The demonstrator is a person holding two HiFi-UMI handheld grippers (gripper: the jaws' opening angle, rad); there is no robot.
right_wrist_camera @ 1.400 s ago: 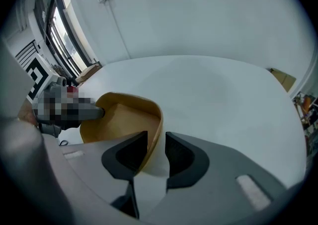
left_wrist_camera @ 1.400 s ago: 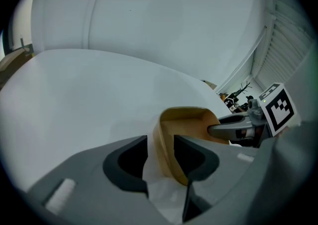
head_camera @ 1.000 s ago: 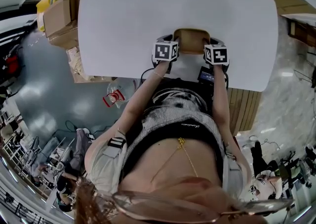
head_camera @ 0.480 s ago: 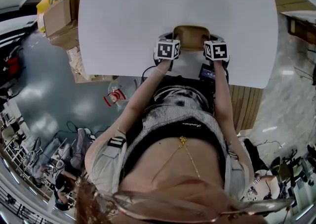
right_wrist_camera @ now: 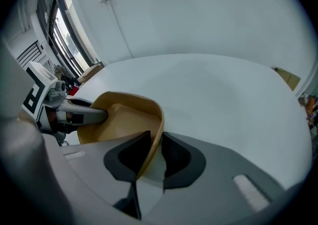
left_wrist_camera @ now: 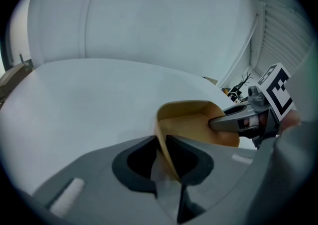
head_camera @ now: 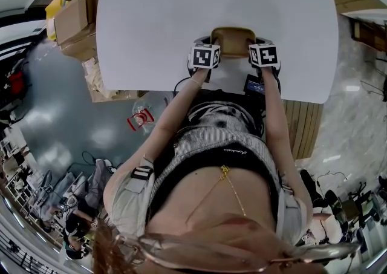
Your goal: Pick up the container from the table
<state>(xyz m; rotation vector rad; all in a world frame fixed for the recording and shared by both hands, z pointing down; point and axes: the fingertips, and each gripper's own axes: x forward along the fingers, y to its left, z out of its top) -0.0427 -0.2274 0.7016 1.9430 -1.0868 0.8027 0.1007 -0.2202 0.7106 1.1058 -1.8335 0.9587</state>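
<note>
A tan, open-topped container (head_camera: 232, 38) sits at the near edge of the white table (head_camera: 157, 19), held between both grippers. My left gripper (head_camera: 211, 49) is shut on its left wall, and in the left gripper view that thin wall (left_wrist_camera: 166, 142) runs between the dark pads. My right gripper (head_camera: 254, 48) is shut on the opposite wall, with the rim (right_wrist_camera: 155, 129) pinched between its pads. Each gripper view also shows the other gripper's finger (left_wrist_camera: 233, 122) (right_wrist_camera: 82, 114) at the far rim. Whether the container's base touches the table I cannot tell.
Cardboard boxes (head_camera: 74, 22) and a yellow item (head_camera: 57, 3) stand on the floor left of the table. A red-and-white object (head_camera: 139, 120) lies on the floor near the person's left arm. A wooden slatted panel (head_camera: 299, 130) stands under the table's right side.
The table, container and grippers all sit slightly higher in the head view. Both grips on the container look the same.
</note>
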